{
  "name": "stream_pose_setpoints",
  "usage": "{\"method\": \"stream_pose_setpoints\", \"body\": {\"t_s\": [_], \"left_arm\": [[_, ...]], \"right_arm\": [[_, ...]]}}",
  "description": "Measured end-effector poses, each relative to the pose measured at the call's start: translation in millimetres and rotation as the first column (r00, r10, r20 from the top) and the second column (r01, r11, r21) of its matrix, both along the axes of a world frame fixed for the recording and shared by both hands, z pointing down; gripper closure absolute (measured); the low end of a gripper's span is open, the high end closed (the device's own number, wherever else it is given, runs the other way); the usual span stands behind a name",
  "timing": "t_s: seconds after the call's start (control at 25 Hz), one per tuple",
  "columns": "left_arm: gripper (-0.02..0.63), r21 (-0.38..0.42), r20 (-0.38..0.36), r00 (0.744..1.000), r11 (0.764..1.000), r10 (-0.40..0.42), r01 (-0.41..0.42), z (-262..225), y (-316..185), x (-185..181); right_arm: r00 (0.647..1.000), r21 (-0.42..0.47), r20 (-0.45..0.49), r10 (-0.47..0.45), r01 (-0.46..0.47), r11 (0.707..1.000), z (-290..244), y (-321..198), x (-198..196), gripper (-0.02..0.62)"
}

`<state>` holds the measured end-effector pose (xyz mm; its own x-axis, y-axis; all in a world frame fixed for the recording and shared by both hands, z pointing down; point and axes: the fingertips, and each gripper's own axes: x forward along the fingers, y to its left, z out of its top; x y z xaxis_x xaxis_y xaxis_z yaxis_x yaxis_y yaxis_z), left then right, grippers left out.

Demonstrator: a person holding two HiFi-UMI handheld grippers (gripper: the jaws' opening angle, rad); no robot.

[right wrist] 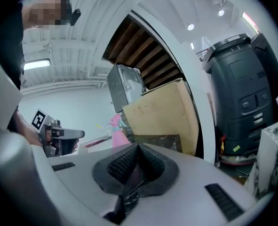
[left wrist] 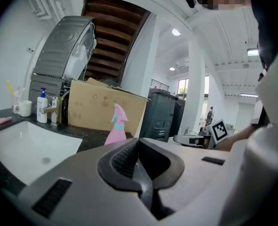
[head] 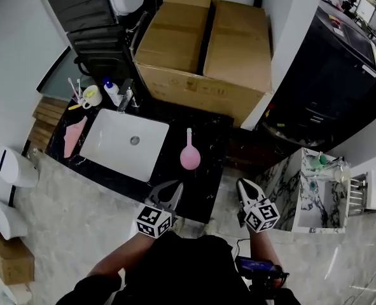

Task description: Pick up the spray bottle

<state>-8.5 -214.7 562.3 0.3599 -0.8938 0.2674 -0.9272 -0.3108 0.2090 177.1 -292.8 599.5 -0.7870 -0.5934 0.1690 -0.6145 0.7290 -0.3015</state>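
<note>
- Both shut and empty: left gripper (head: 177, 186), right gripper (head: 242, 184), at the counter (head: 198, 199) front edge.
- Spray bottle (head: 189, 155) stands upright, right of the sink (head: 111, 146).
- Probably light, slick plastic; grab the narrow neck.

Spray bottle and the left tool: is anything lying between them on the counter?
Nothing. In the head view, only bare black counter separates the pink spray bottle from the left tool.
</note>
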Motion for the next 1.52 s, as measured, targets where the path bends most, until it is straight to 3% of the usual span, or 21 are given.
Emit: {"method": "stream_pose_setpoints", "body": {"t_s": [0.24, 0.36, 0.68, 1.0, 1.52], "left_arm": [[0.592, 0.009, 0.021, 0.990, 0.990, -0.139, 0.139, -5.9, -12.9, 4.9], [0.525, 0.019, 0.039, 0.981, 0.982, -0.190, 0.190, -8.6, -19.2, 9.1], [0.431, 0.023, 0.043, 0.944, 0.945, -0.326, 0.325, -10.0, -40.7, -1.7], [0.377, -0.001, 0.016, 0.910, 0.910, -0.415, 0.415, -7.4, -83.8, -12.7], [0.383, 0.010, 0.049, 0.874, 0.875, -0.484, 0.484, -4.3, -128.8, -26.0]], "right_arm": [[0.989, 0.007, 0.012, -0.144, 0.144, 0.990, -1.9, -18.6, -14.5, 0.570], [0.980, 0.008, 0.018, -0.196, 0.196, 0.981, -1.5, -23.2, -17.0, 0.570], [0.955, 0.016, 0.038, -0.294, 0.294, 0.956, -1.3, -23.4, -25.3, 0.570], [0.957, 0.016, 0.034, -0.287, 0.287, 0.958, -2.4, -39.7, -7.4, 0.569], [0.964, -0.008, 0.027, -0.264, 0.265, 0.964, 4.7, -50.8, 6.0, 0.570]]}}
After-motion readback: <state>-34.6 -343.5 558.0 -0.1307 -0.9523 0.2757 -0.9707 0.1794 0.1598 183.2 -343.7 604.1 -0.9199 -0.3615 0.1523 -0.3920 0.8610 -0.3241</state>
